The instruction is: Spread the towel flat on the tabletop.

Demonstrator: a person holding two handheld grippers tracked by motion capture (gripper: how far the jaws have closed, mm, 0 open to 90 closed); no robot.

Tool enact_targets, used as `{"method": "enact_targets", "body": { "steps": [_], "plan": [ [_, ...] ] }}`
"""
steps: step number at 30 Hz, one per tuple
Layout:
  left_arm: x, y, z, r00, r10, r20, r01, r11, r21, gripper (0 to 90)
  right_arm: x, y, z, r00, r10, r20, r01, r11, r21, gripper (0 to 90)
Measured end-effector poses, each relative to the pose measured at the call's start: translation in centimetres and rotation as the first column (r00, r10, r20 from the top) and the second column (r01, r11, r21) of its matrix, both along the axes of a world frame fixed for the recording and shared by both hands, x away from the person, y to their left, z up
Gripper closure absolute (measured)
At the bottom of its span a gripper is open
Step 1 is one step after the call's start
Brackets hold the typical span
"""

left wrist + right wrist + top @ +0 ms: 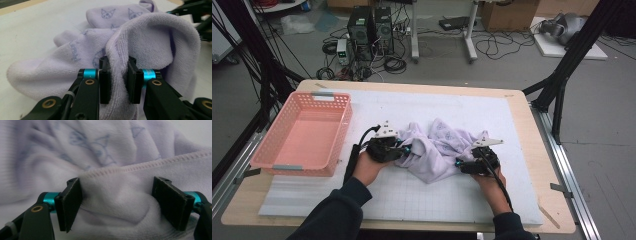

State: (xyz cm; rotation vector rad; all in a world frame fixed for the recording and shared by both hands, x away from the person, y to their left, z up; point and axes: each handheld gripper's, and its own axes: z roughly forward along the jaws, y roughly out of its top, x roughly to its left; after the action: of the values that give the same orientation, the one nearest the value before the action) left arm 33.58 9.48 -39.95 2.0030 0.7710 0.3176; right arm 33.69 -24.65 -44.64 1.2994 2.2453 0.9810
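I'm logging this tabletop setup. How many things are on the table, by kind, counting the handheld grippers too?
Towels: 1, the lilac towel, crumpled
Baskets: 1, the pink basket
Mats: 1, the white mat
Grippers: 2, the left gripper pinching a towel fold, the right gripper open around a towel edge
Total: 5

Location: a laboratory or recording workspace. Indicators: two computer towers (pixel 371 27) standing on a grey floor (pixel 607 120) amid loose cables (pixel 394 64); black frame struts (pixel 569 55) flanking the wooden surface (pixel 532 130); a cardboard box (pixel 509 14) at the far wall.
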Motion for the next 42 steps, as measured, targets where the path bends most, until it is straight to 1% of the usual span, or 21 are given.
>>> {"method": "enact_targets", "body": {
  "steps": [2,5,8,10,11,13,15,16,17,18,20,22,24,26,28,30,33,34,37,39,42],
  "plan": [
    [-0.6,0.8,-0.2,1.0000,0.006,0.000,-0.006,1.0000,-0.001,75.7,0.6,-0.4,0.3,0.9996,-0.029,-0.005,0.029,1.000,0.006,43.8],
    [-1.5,1.8,-0.6,0.9998,0.008,-0.017,-0.009,0.9996,-0.025,76.0,1.6,-0.9,0.6,1.0000,-0.005,-0.005,0.005,1.000,0.006,71.4],
    [-2.5,2.1,-0.8,0.9998,-0.008,-0.016,0.007,0.9995,-0.032,76.3,2.9,-1.3,1.0,0.9998,-0.003,0.019,0.004,0.999,-0.039,77.0],
    [-3.3,1.9,-0.9,0.9996,-0.026,-0.008,0.026,0.9993,-0.025,76.5,4.1,-1.8,1.2,0.9982,-0.041,0.043,0.045,0.995,-0.091,77.4],
    [-3.7,1.8,-1.0,0.9993,-0.036,-0.009,0.036,0.9990,-0.027,76.6,4.8,-2.2,1.3,0.9957,-0.070,0.060,0.076,0.992,-0.100,77.4],
    [-4.4,1.4,-1.2,0.9981,-0.061,-0.012,0.060,0.9979,-0.023,76.8,6.0,-3.2,1.4,0.9847,-0.155,0.078,0.164,0.980,-0.112,77.3],
    [-4.9,1.1,-1.4,0.9964,-0.083,-0.017,0.082,0.9965,-0.017,76.8,6.7,-4.3,1.3,0.9670,-0.238,0.090,0.246,0.965,-0.087,76.4],
    [-5.1,1.0,-1.5,0.9954,-0.093,-0.022,0.093,0.9955,-0.017,76.7,6.9,-4.8,1.2,0.9605,-0.266,0.081,0.271,0.961,-0.049,74.6],
    [-5.2,0.9,-1.6,0.9947,-0.099,-0.027,0.099,0.9948,-0.024,76.5,6.9,-5.1,1.1,0.9580,-0.279,0.067,0.280,0.960,-0.002,72.4],
    [-5.3,0.9,-1.7,0.9936,-0.108,-0.034,0.107,0.9937,-0.034,75.6,6.8,-5.2,1.2,0.9569,-0.283,0.064,0.283,0.959,0.017,68.0],
    [-5.3,0.9,-1.8,0.9933,-0.107,-0.043,0.105,0.9931,-0.052,70.9,6.3,-5.0,1.5,0.9584,-0.274,0.082,0.274,0.962,0.008,59.4],
    [-5.2,1.1,-1.7,0.9950,-0.091,-0.041,0.087,0.9931,-0.079,64.5,5.3,-5.0,2.3,0.9576,-0.263,0.118,0.262,0.965,0.025,52.8],
    [-5.1,1.4,-1.3,0.9973,-0.062,-0.039,0.057,0.9906,-0.125,54.6,4.4,-4.8,3.1,0.9546,-0.257,0.151,0.254,0.966,0.039,45.7],
    [-5.0,1.9,-0.8,0.9986,-0.045,-0.027,0.040,0.9886,-0.145,46.8,3.3,-4.3,3.9,0.9554,-0.240,0.171,0.239,0.971,0.030,43.4],
    [-5.0,2.6,-0.1,0.9998,-0.022,0.000,0.022,0.9864,-0.163,42.3,2.3,-3.8,4.5,0.9582,-0.208,0.196,0.203,0.978,0.047,42.1],
    [-4.9,3.3,0.6,0.9997,0.002,0.025,0.003,0.9834,-0.182,39.8,1.4,-2.9,5.0,0.9646,-0.170,0.201,0.162,0.985,0.057,40.8],
    [-4.6,4.6,1.8,0.9971,0.047,0.060,-0.034,0.9783,-0.204,38.5,0.3,-1.0,5.2,0.9765,-0.082,0.200,0.067,0.995,0.079,36.7],
    [-4.5,4.8,2.0,0.9960,0.058,0.068,-0.043,0.9772,-0.208,38.0,0.1,0.0,5.0,0.9808,-0.028,0.193,0.011,0.996,0.087,35.9],
    [-4.1,5.7,2.6,0.9924,0.093,0.080,-0.074,0.9719,-0.223,37.7,0.0,2.4,4.0,0.9850,0.084,0.151,-0.099,0.991,0.092,32.5],
    [-4.0,6.2,2.8,0.9904,0.109,0.085,-0.086,0.9685,-0.234,37.7,0.0,4.3,2.9,0.9809,0.162,0.107,-0.171,0.982,0.077,33.0],
    [-3.8,6.7,2.9,0.9889,0.123,0.083,-0.101,0.9684,-0.228,37.7,0.0,6.2,1.0,0.9692,0.244,0.034,-0.245,0.969,0.033,41.6]
  ]
}}
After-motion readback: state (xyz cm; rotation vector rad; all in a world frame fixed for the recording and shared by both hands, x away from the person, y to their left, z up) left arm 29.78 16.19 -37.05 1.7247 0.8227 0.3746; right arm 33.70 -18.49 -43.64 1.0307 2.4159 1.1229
